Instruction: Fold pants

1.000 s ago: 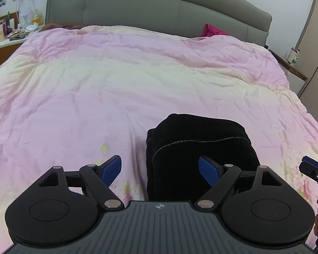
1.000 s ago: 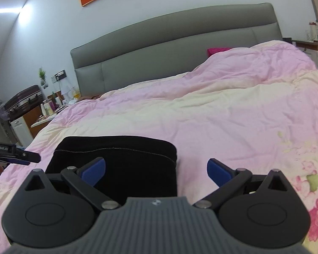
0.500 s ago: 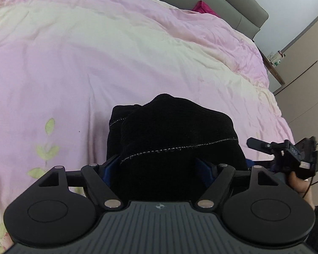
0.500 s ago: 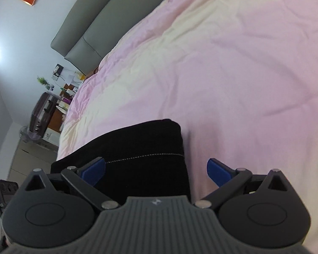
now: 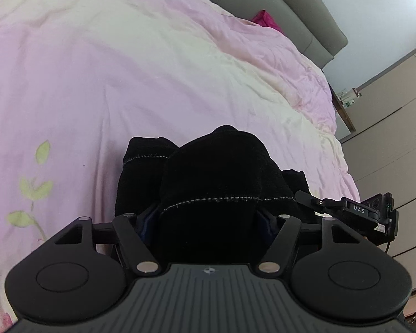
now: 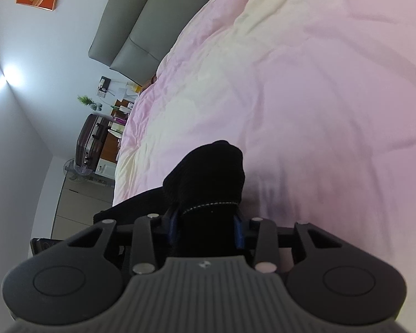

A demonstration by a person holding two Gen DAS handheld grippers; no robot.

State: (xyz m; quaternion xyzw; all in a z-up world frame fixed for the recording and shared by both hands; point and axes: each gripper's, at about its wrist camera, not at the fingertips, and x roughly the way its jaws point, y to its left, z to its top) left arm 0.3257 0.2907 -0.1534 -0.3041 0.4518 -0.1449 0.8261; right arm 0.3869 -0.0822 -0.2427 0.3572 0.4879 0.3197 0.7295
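Black folded pants [image 5: 222, 166] lie on the pink and cream bedspread [image 5: 124, 69], their top fold bunched into a hump. My left gripper [image 5: 206, 219] straddles the near edge; its jaws are closing, with blue pads [image 5: 147, 219] pressing the thick fabric from both sides. In the right wrist view the pants [image 6: 208, 172] rise as a narrow pinched ridge. My right gripper [image 6: 206, 222] is closing on that ridge, its pads tight against it. The right gripper's body [image 5: 355, 211] shows at the pants' right end in the left wrist view.
A grey padded headboard [image 5: 291, 5] stands at the bed's far end, with a magenta pillow [image 5: 266, 20] in front of it. A nightstand [image 5: 344, 108] and wardrobe doors [image 5: 396, 111] flank the right side. A suitcase [image 6: 90, 136] and cluttered table stand left of the bed [image 6: 319, 83].
Both grippers dropped and tilted down onto the pants' near edge. Both sets of jaws came in from wide open, the right far more, and the fabric has bunched up between them.
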